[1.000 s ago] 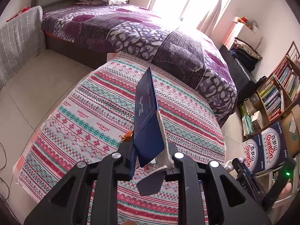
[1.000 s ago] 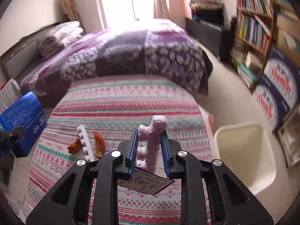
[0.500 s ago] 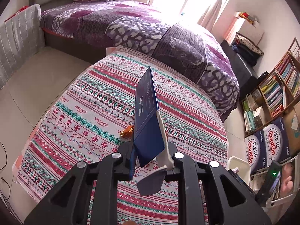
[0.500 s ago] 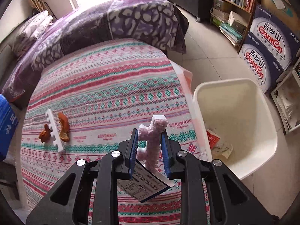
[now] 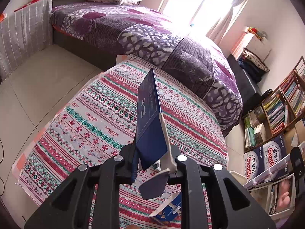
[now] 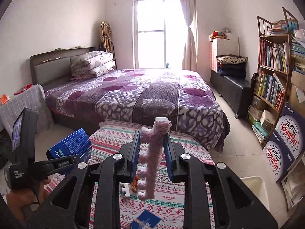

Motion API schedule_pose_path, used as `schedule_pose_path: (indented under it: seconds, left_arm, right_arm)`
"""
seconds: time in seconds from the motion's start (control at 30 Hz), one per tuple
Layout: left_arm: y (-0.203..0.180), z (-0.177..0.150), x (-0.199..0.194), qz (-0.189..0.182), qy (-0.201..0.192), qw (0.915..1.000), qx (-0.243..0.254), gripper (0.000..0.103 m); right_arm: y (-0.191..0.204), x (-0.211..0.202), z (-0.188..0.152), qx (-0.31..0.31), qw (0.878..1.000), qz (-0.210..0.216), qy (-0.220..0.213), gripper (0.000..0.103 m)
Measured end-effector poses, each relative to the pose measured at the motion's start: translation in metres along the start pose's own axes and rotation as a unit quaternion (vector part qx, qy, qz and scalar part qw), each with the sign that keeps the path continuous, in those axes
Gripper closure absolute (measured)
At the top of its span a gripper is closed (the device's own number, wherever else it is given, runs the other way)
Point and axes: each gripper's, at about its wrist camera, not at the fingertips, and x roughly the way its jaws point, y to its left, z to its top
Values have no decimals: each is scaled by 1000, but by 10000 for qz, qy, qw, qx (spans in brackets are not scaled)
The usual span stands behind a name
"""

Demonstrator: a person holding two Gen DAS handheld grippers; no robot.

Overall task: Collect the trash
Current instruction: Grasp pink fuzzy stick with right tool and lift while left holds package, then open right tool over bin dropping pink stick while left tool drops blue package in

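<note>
Two grippers are loaded: we find the right gripper (image 6: 151, 155) clamped on a pink foam strip (image 6: 152, 160) at frame centre, the left gripper (image 5: 152, 158) clamped on a blue carton (image 5: 149, 120). We advise carrying both over the white bin (image 6: 255, 189), lower right, before releasing; further scraps lie on the patterned cloth (image 6: 171, 200).

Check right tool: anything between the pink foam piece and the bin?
Nothing visible. The right tool holds the pink foam piece over the striped cloth; the white bin sits open at lower right, with bare floor between.
</note>
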Motion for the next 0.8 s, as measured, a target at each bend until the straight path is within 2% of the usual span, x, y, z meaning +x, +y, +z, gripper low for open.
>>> schedule_pose_path:
  seconds: [0.2,0.33,0.5,0.63,0.8]
  left_arm:
    - [-6,-1,-7,102,-186,9997,147,83]
    - [-17,-6,-6,138,-217,9992,298,83]
    - [-46,-16,1,169,-226,9978,598,83]
    - [-74,-26,2,177,-342,9952,894,83]
    - [-107,-37,5,5,-355,9934,1089,83]
  right_arm:
    - [-7,16,-11,42,9991,-299,309,80]
    - [-27,31,-24,216,9970,-485,557,80]
    - [-62,47,-41,449,9919,-859,819,80]
    - [-84,51,-42,594,9882,-1039,954,80]
    - [-121,49,-43,862,9818,-1308,1077,80]
